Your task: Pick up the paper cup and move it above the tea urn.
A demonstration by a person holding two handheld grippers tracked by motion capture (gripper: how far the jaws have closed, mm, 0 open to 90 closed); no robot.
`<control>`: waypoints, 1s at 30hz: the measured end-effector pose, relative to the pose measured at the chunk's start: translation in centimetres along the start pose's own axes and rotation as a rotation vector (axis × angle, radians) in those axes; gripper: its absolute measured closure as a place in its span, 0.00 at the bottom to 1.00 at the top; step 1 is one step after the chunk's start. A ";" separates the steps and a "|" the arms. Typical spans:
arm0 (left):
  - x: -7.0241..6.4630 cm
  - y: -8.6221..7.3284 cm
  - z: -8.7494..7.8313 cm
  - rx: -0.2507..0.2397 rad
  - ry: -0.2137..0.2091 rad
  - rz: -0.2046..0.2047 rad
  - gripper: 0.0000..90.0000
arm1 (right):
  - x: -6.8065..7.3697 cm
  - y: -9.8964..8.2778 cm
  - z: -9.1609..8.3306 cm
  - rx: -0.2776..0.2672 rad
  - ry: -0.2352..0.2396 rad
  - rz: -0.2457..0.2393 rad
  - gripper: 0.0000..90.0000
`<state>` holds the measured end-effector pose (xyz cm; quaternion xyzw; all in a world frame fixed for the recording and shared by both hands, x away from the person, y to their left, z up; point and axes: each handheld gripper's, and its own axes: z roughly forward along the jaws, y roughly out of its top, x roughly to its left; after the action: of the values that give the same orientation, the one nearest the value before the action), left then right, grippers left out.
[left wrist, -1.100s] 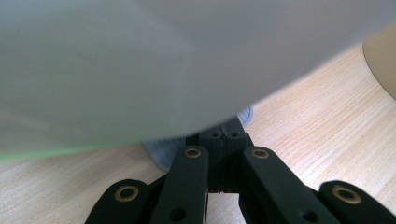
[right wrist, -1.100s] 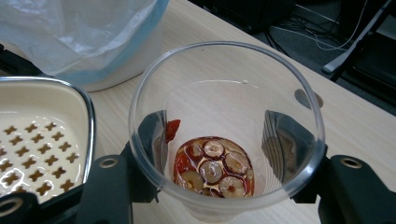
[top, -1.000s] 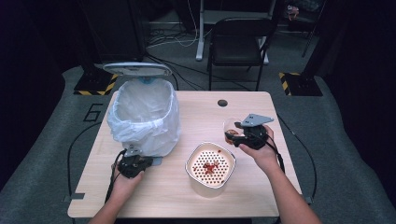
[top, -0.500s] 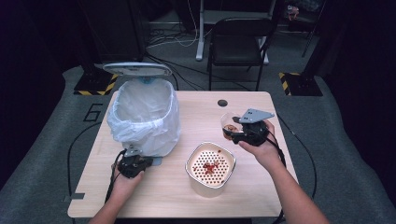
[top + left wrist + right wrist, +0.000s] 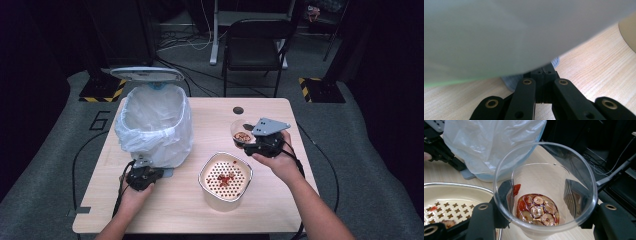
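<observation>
**Between the right jaws: a clear cup of red slices**

Between the jaws of the right gripper [image 5: 539, 220] a clear plastic cup [image 5: 544, 192] is clamped by its walls and held upright, clear of the table. Red, ring-shaped slices [image 5: 537, 210] are seen at its bottom. Just below and to the left of that gripper, a cream strainer bowl [image 5: 226, 181] with a perforated insert is set on the wooden table [image 5: 210, 120]; a few red pieces lie in it. The left gripper [image 5: 141, 176] is kept low on the table with its jaws pressed fully together. Its tips are placed at the grey base [image 5: 511, 82] of the bin [image 5: 155, 125], which is lined with a white bag and has its lid raised.
</observation>
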<state>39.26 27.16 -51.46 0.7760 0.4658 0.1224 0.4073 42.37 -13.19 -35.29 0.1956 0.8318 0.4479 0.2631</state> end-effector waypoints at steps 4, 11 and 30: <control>0.0 0.0 0.0 0.003 0.000 -0.001 1.00 | 0.3 -0.1 0.4 0.001 0.014 -0.040 0.46; 0.0 0.0 0.0 0.000 0.000 -0.001 1.00 | 1.2 -0.4 1.0 0.000 0.025 -0.111 0.46; -0.1 0.0 0.0 -0.002 0.008 -0.006 1.00 | 4.3 -0.6 0.6 0.009 -0.023 -0.379 0.47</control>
<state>39.22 27.11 -51.46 0.7737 0.4697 0.1246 0.4065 39.35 -10.72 -37.26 0.0416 0.8525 0.3844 0.3516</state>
